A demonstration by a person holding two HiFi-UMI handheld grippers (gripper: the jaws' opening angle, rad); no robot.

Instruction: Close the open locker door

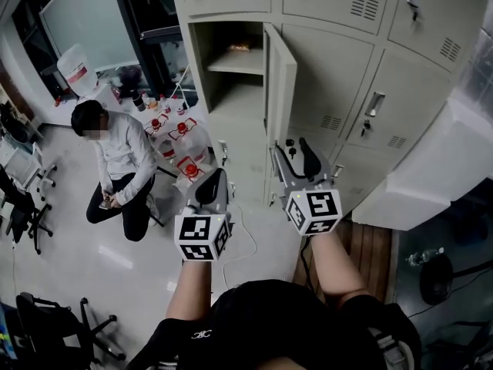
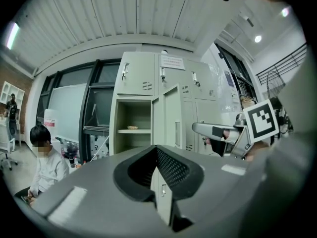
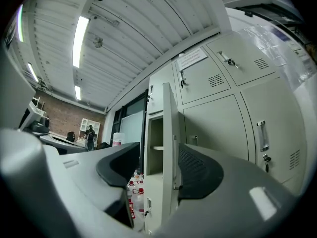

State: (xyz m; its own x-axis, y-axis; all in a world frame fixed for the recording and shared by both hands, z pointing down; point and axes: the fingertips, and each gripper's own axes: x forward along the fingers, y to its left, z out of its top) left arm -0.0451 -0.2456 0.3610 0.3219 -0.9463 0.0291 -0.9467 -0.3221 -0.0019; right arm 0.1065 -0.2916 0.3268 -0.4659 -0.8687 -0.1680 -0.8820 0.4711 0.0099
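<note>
Locker bank (image 1: 339, 68): pale grey metal, several doors with vents and key locks.

Open locker door (image 1: 281, 91): 1 door, swung out from its compartment (image 1: 231, 91) and standing edge-on to the person. It is hinged on the side next to the closed doors. An inner shelf (image 1: 235, 62) carries 1 small item too blurred to identify.

Right gripper (image 1: 291, 149): held near the lower end of the open door, roughly level. Its fingers are released and spread wide. In the right gripper view the door's edge shows in the gap between them, and neither pad presses on it.

Left gripper (image 1: 214, 177): to the left of the right gripper, in front of the open compartment and well short of it. Its fingers are clenched together with nothing between them.

Marker cubes: 1 on each gripper.

Surroundings: 1 person (image 1: 115, 168) seated low on the floor at left; red-capped bottles (image 1: 181, 141) on the floor beside the lockers; a black office chair (image 1: 46, 322) at lower left.
</note>
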